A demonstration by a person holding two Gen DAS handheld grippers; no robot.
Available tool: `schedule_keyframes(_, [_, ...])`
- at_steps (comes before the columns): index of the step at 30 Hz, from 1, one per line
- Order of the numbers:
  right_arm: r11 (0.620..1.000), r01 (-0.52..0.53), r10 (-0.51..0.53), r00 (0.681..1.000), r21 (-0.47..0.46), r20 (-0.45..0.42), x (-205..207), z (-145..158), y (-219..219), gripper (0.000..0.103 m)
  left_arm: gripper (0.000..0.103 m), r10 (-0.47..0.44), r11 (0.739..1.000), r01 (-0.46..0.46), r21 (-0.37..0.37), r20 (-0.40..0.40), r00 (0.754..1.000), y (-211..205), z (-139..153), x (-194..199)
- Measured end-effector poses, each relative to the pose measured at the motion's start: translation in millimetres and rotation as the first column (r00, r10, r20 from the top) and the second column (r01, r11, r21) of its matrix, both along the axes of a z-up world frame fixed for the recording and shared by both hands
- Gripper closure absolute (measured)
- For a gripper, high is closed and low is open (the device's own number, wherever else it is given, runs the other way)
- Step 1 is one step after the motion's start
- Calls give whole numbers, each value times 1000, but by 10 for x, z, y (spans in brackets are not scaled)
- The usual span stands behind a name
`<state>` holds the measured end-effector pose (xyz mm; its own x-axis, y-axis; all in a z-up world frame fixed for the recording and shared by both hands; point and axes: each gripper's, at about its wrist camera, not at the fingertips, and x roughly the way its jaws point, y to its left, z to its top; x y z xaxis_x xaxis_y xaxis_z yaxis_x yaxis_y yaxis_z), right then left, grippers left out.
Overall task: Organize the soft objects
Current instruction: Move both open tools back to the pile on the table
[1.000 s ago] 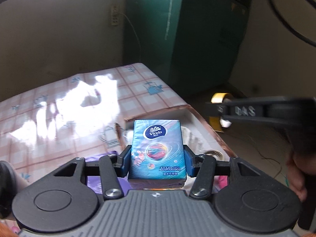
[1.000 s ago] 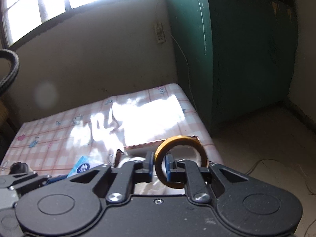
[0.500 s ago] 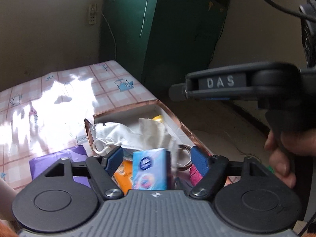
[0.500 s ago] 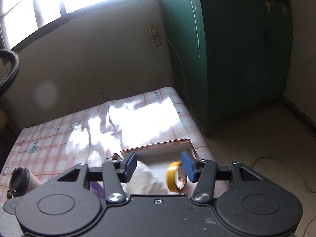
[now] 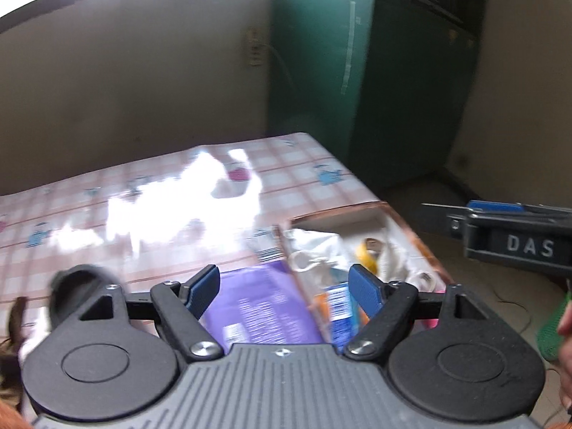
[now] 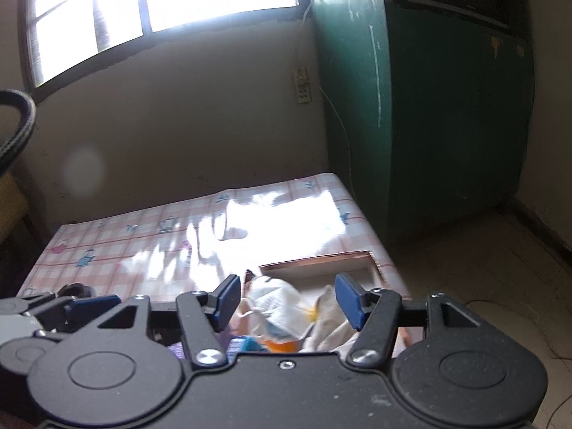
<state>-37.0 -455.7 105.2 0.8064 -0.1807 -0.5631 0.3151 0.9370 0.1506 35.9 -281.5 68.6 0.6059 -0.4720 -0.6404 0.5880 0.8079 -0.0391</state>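
A shallow cardboard box (image 5: 411, 228) sits at the table's right edge. In it lie a white face mask (image 5: 314, 250), a yellow tape roll (image 5: 366, 254), white cloth, and the blue tissue pack (image 5: 339, 307) beside something orange. My left gripper (image 5: 284, 289) is open and empty above a purple packet (image 5: 257, 307) left of the box. My right gripper (image 6: 287, 302) is open and empty above the box (image 6: 318, 262), with the mask (image 6: 275, 304) between its fingers' line of sight.
The table has a pink checked cloth (image 5: 107, 207) with window glare. A dark round object (image 5: 77, 286) lies at the left near the front. A green cabinet (image 6: 447, 107) stands right of the table. The right gripper's body (image 5: 518, 243) shows in the left view.
Both grippers opened: the left let the tissue pack go into the box, the right dropped the yellow tape roll into it. Both have since drawn back, the left shifting leftward over the purple packet.
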Motion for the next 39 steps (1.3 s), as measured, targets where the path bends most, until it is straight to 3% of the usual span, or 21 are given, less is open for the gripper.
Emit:
schedule_keyframes(5, [1000, -26, 26, 1000, 2, 1, 51, -16, 271, 29, 19, 72, 997, -73, 34, 20, 997, 268, 57, 15])
schedule_keyframes(20, [985, -172, 172, 985, 12, -16, 315, -43, 1106, 27, 16, 238, 970, -239, 36, 10, 971, 1090, 103, 125])
schedule_keyframes(39, [957, -291, 292, 956, 13, -39, 565, -99, 1837, 27, 17, 366, 930, -366, 29, 0, 930, 1755, 34, 244])
